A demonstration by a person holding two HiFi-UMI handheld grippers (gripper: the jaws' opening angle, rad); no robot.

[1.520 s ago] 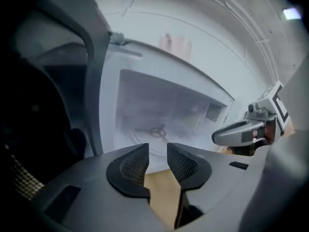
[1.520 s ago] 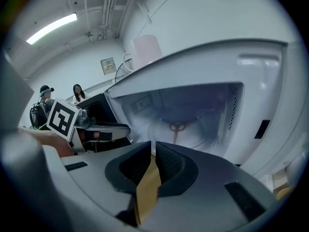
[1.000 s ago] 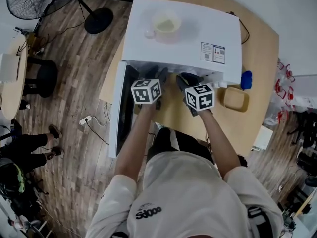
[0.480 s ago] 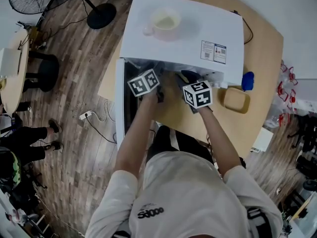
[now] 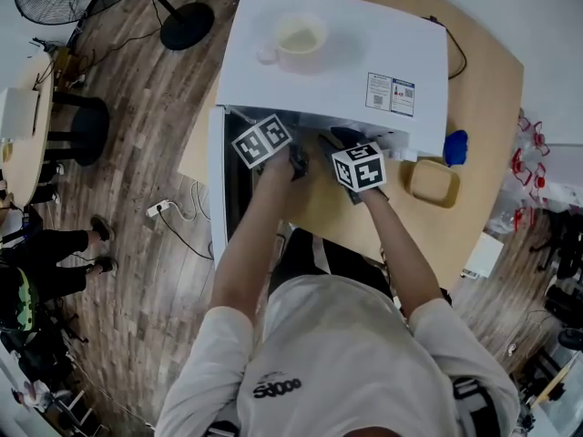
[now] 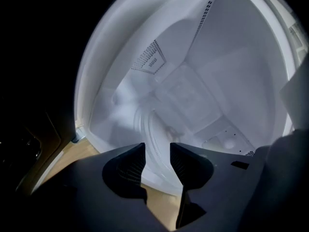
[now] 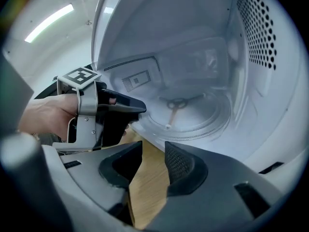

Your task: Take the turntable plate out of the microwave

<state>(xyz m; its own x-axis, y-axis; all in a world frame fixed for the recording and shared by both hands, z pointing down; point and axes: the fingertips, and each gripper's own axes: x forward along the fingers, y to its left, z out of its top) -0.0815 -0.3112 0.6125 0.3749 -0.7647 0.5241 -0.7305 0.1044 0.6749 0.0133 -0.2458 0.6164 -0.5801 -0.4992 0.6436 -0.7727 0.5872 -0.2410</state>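
A plank floor is seen round a wooden table point(image 5: 483, 98), on which a white microwave point(image 5: 337, 62) is set, with a cup point(image 5: 299, 39) on its top. The door point(image 5: 219, 198) is swung open to the left in the head view, so that step is judged done.

The plate point(image 7: 203, 117) is still laid flat on the cavity floor, and the roller ring is seen through its glass. It is neither lifted nor gripped.

The left gripper point(image 6: 157, 151) is held at the cavity mouth and aimed down at the plate's near rim. Its jaws are parted and have just been closing a little. Nothing is pressed between the pads, though the rim is seen in line beyond the gap. Whether the tips touch the rim cannot be told.

The right gripper point(image 7: 153, 151) is held just outside the opening, over the table edge. Its jaws are apart and have just been opening, and only bare wood is seen through the gap.

The task is thus judged to be at the reach, early on. The rim has yet to be pinched, and the plate has yet to be raised off its hub, drawn out level through the opening and set down outside.
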